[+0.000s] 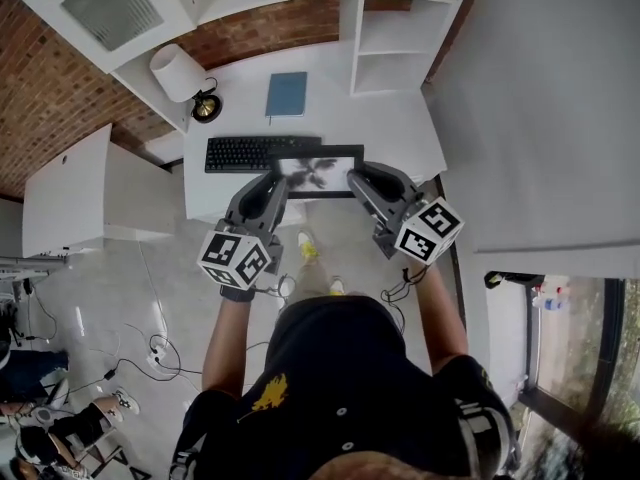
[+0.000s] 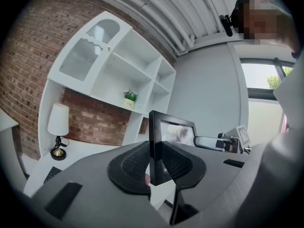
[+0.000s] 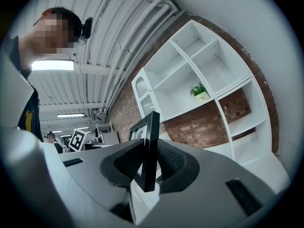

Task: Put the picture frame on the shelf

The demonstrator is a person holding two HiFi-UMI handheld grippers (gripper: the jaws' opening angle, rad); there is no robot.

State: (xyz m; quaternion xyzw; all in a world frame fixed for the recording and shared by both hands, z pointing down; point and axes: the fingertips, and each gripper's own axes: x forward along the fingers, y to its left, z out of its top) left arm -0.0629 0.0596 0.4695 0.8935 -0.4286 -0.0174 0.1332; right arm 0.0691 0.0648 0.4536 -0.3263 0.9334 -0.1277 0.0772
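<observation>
The left tongs (image 1: 277, 182) and right tongs (image 1: 356, 174) each clamp one short end of the black rectangular picture frame (image 1: 320, 170). Sharing the load this way likely keeps it level and steady above the white bench (image 1: 400, 128). The white open shelf unit (image 1: 400, 6), its likely destination, stands just beyond.

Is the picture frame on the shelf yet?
Not yet: the picture frame is held off the shelf, left gripper and right gripper each clamping one end.
</observation>
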